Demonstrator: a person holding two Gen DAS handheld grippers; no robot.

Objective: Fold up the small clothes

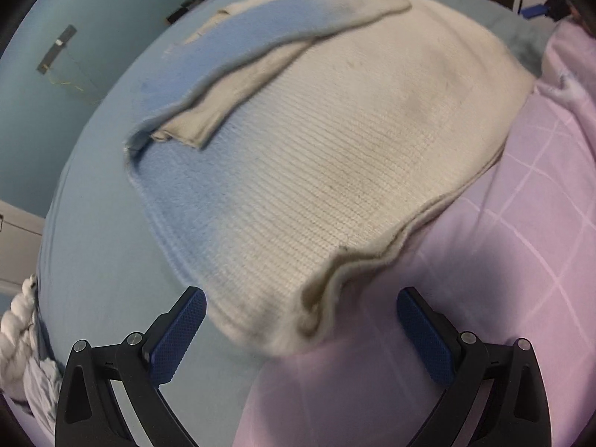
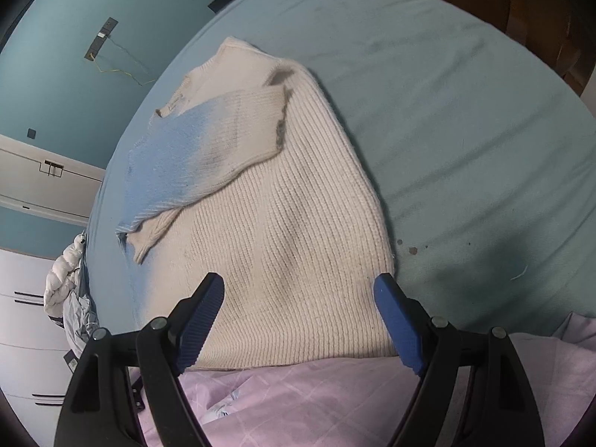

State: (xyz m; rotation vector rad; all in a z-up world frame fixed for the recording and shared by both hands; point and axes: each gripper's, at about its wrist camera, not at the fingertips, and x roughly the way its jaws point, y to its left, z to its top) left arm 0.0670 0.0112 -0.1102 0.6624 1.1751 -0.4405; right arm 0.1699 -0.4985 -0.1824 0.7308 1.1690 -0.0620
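A cream knit sweater (image 1: 354, 141) with pale blue shading lies flat on the light blue bed sheet (image 1: 97, 246). One sleeve (image 1: 260, 37) is folded across its body. My left gripper (image 1: 301, 294) hovers open over the sweater's near corner, which lies between the blue pads without being pinched. In the right wrist view the same sweater (image 2: 283, 223) spreads out ahead, its sleeve (image 2: 201, 149) folded over the chest. My right gripper (image 2: 300, 285) stands open above the sweater's near hem, with nothing gripped.
A pink checked quilt (image 1: 503, 242) lies along the sweater's near and right side, also in the right wrist view as the pink quilt (image 2: 298, 402). A bundle of white and grey cloth (image 2: 70, 283) hangs at the bed's left edge. Bare sheet (image 2: 465, 130) extends to the right.
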